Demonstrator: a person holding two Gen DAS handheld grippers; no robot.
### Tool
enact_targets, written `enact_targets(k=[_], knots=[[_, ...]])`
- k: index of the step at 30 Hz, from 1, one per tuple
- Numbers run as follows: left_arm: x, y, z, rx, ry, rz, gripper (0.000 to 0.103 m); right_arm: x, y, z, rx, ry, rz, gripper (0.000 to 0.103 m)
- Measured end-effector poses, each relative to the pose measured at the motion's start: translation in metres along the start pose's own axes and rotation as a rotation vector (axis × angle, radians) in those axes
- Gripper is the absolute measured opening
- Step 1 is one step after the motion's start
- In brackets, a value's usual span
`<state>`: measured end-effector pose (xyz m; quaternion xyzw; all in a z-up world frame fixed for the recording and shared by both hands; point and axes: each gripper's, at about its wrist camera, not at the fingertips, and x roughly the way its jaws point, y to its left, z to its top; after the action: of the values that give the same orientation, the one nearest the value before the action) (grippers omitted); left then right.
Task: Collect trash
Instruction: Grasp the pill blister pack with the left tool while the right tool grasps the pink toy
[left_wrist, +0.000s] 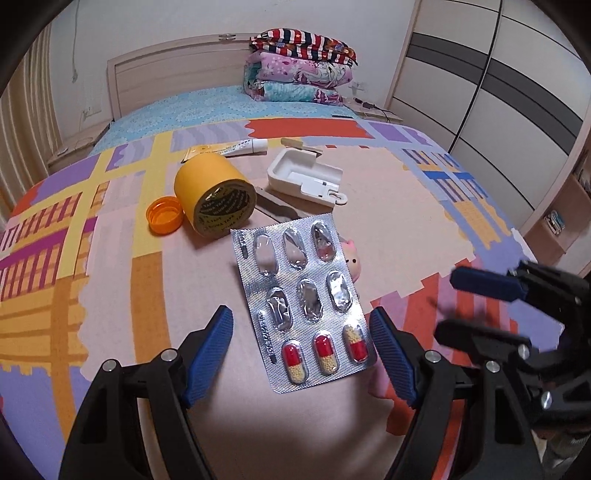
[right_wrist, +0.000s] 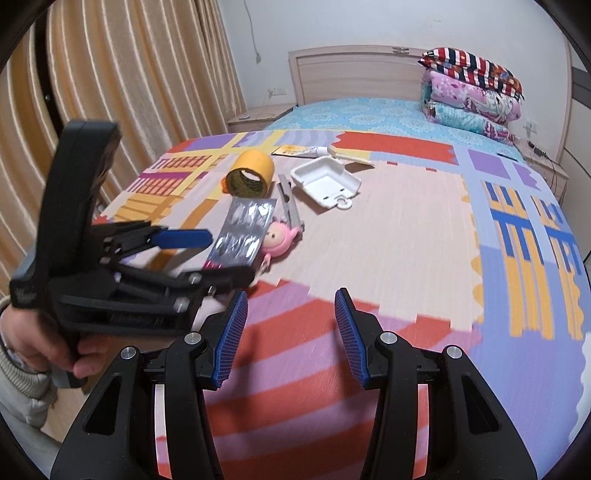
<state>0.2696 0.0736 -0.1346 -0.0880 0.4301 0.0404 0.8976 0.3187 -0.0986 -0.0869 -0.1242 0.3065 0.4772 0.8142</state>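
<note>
A silver blister pack (left_wrist: 303, 300) lies flat on the patterned mat. Six pockets are empty and crushed. Three red-and-yellow capsules (left_wrist: 325, 353) remain.

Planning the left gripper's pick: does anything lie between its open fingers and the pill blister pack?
Nothing visible does. The blister pack lies directly between the left gripper's open fingers, its near end unobstructed. The pink doll touches only its far right edge, and the yellow tape roll sits beyond it.
</note>
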Motion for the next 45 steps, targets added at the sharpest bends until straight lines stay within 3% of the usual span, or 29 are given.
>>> enact_targets(k=[4,12,15,20,28,36,45], knots=[[-0.001,0.001,-0.002,0.015,-0.010,0.032,0.061,0.009,-0.001,0.009,0.007,0.005,0.019,0.049],[-0.007,0.010,-0.005,-0.006,-0.010,0.003,0.060,0.029,0.007,0.027,0.019,0.019,0.075,0.049],[-0.013,0.015,-0.007,-0.023,-0.016,-0.019,0.060,0.036,0.008,0.030,0.031,0.032,0.063,0.040],[-0.025,0.021,-0.010,-0.029,-0.033,-0.010,0.060,0.044,0.014,0.032,0.032,0.039,0.058,0.040],[-0.042,0.027,-0.016,-0.036,-0.050,-0.001,0.060,0.051,0.017,0.034,0.020,0.046,-0.017,0.035],[-0.057,0.025,-0.021,-0.039,-0.068,-0.004,0.060,0.035,0.020,0.031,0.029,0.025,-0.015,0.035],[-0.089,0.009,-0.032,-0.020,-0.100,-0.008,0.060,-0.010,0.039,0.020,0.015,-0.017,-0.014,0.035]])
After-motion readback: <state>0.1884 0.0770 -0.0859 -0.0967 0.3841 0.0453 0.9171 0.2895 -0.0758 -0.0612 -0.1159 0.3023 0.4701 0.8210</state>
